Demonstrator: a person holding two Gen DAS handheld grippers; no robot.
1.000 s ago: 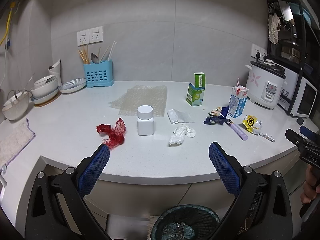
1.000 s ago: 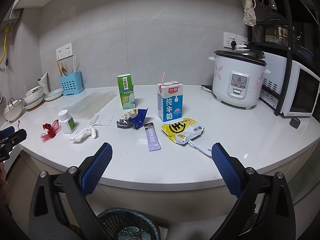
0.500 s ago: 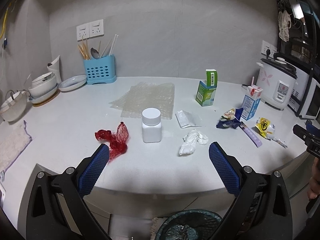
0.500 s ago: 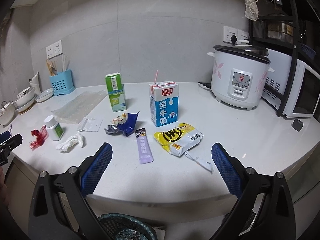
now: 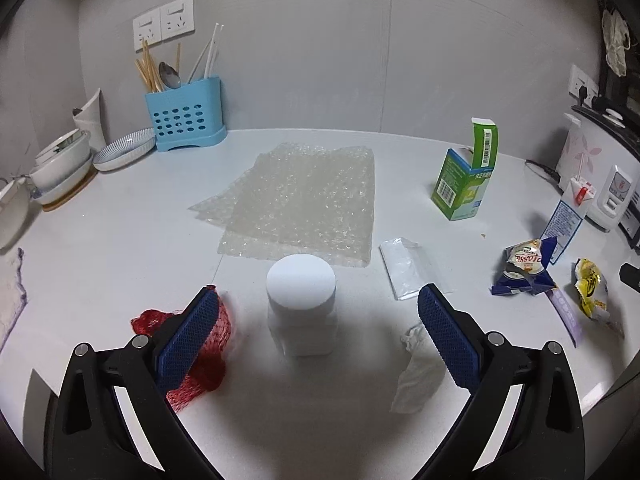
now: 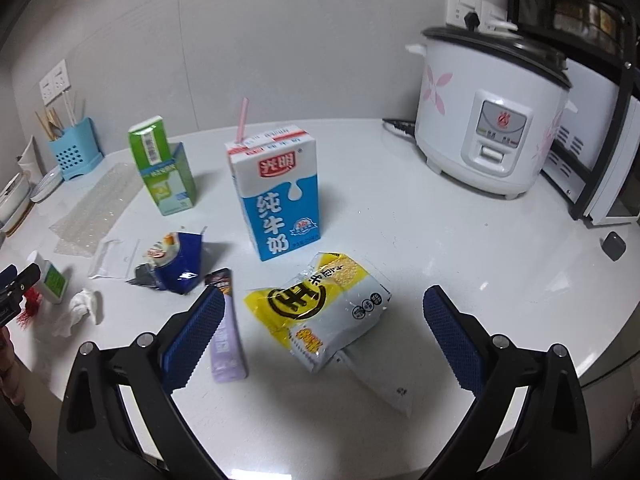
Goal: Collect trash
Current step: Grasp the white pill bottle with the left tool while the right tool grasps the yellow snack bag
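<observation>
My left gripper [image 5: 316, 336] is open, its blue pads on either side of a white lidded bottle [image 5: 301, 306] standing on the white counter [image 5: 120, 248]. Red mesh netting [image 5: 200, 364] lies under the left pad, a crumpled white tissue [image 5: 416, 376] under the right one. My right gripper [image 6: 320, 336] is open over a yellow snack packet [image 6: 320, 308], with a purple sachet [image 6: 226, 340] beside its left pad. Behind stand a blue milk carton [image 6: 276, 196] with a pink straw, a green box [image 6: 164, 168] and a blue wrapper [image 6: 172, 260].
Bubble wrap [image 5: 300, 200] and a small clear bag [image 5: 408, 268] lie behind the bottle. A blue utensil holder [image 5: 184, 118] and stacked bowls [image 5: 60, 168] sit at the back left. A rice cooker [image 6: 492, 120] and a microwave [image 6: 600, 152] stand at the right.
Both grippers have moved forward and down over the counter. The left now straddles the white bottle, the right hovers at the yellow packet. The bin below has left view.
</observation>
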